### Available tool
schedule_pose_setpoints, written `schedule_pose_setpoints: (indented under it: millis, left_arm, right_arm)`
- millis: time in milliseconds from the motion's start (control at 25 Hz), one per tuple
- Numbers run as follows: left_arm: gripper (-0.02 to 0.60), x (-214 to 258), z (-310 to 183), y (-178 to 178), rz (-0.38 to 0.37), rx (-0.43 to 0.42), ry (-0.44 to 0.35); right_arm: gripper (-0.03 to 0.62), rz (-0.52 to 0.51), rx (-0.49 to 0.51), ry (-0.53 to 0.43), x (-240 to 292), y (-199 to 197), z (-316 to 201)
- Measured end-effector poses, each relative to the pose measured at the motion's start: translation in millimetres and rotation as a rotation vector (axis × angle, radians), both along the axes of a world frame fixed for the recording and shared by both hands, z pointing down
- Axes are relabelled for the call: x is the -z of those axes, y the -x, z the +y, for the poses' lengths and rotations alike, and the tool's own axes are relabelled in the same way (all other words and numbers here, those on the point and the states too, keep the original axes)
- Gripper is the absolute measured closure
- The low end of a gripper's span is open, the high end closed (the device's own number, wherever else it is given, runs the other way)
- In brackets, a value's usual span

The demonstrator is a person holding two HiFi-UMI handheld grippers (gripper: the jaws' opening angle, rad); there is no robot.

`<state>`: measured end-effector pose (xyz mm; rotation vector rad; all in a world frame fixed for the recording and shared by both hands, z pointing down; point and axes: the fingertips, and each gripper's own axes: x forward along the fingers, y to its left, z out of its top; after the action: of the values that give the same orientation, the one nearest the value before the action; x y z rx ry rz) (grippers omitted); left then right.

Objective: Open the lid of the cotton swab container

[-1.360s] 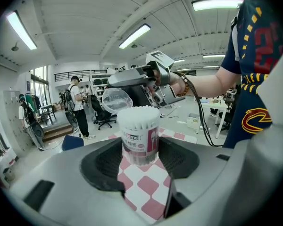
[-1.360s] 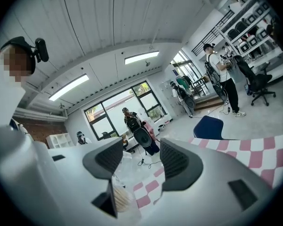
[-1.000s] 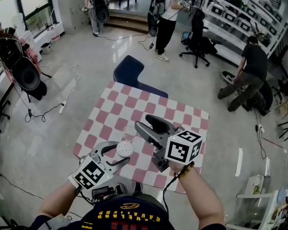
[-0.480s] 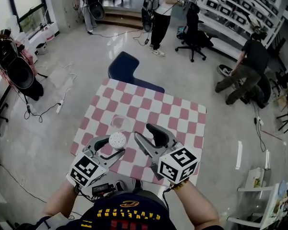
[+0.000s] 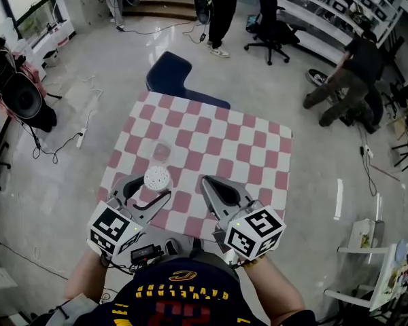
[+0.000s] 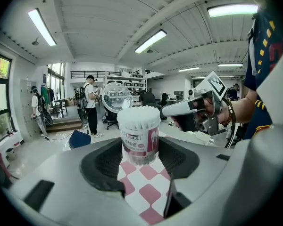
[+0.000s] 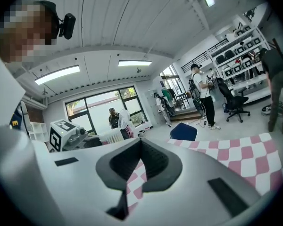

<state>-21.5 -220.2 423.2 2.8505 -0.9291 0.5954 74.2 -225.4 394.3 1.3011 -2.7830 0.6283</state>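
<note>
Checkered table (image 5: 258, 148) fills mid of head view, red/white cloth, mostly bare. Blue chair (image 5: 171, 80) at its far edge, ppl in bkgd well apart, not relevant. Right gripper (image 5: 209, 184) hangs over near edge of cloth, R of center; its own view shows the pads meeting w/ nothing btwn them, so jaws together and empty. Left gripper (image 5: 149, 190) is at near-left of cloth, clamped on the cotton swab container (image 6: 140, 135): pads sit on both sides of the lower body, container upright, label facing cam. Can't tell if its base touches the cloth or is held just above. Clear lid (image 6: 115, 96) looks to be off already, sitting on the cloth just beyond the container, apart from it; it's transparent so exact pose is unclear. Swab tips (image 6: 139, 113) are exposed at the container top, nothing covering them. Step judgement: opening looks done, lid separated, this reads as end/wrap-up of task. Next move prob. just calls for setting the container down flat on the cloth and letting go gently so it doesn't tip and spill swabs; right side needs nothing more unless lid has to be repositioned.
</note>
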Motion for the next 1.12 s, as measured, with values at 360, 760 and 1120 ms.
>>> schedule_pose_setpoints:
  millis: [360,760,1120]
  left_arm:
    - [0.341,0.2,4.5,-6.4,-0.013,-0.009,-0.008]
    - [0.341,-1.3,2.6,-7.0,-0.013,-0.005,-0.010]
    - [0.341,1.8,4.4,-13.8,-0.010,-0.022,-0.019]
  right_arm:
    - [0.583,0.101,0.003,-0.037,-6.3,-2.0,6.0]
    - [0.583,0.089,-0.030,-0.045,-7.5,-5.4,6.0]
    - [0.585,0.099,-0.024,-0.073,-5.1,-8.7,8.1]
